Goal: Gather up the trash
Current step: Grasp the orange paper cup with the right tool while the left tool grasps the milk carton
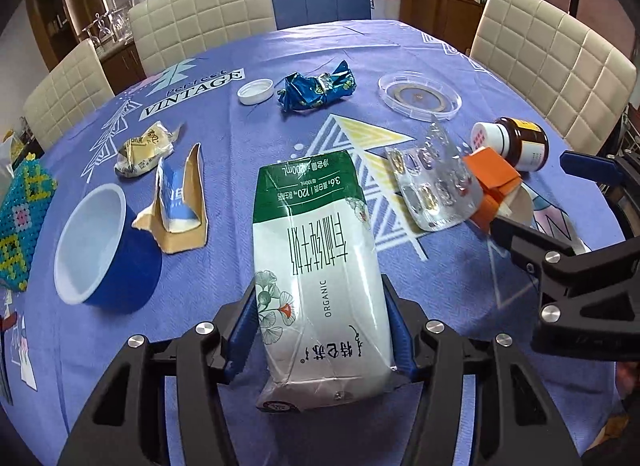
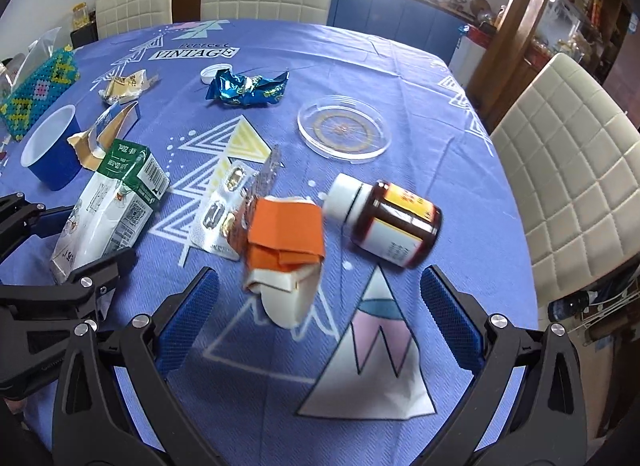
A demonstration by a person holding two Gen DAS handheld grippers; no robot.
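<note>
The left hand-held gripper (image 1: 324,330) is clenched across the lower half of a green-and-white milk carton (image 1: 316,258), its blue pads pressing the two long sides, with the carton's far end toward the middle of the desk (image 1: 400,41). The carton looks dented and creased, so it is probably empty: light, thin-walled and apt to buckle under a hard squeeze, with a glossy skin that could slip if the hold is loose. Taking it across the narrow width near the folded bottom seam, as now, seems the firmest place. The right hand-held gripper (image 2: 320,318) stands released, jaws wide, over a crushed orange-and-white paper box (image 2: 286,242) that lies between a silver blister pack (image 2: 224,205) and a brown pill bottle (image 2: 394,223) tipped on its side. That box looks soft and nearly weightless; its folded orange end should give the pads more to bite on than the loose white flap. The blister pack is thin and flat, hard to lift without catching an edge. Farther off lie a crumpled blue foil wrapper (image 1: 318,89), a yellow wrapper (image 1: 144,149), a torn blue-and-tan box (image 1: 180,201), a white cap (image 1: 255,91) and a blue paper cup (image 1: 100,242), all seemingly light and easily crushed.
</note>
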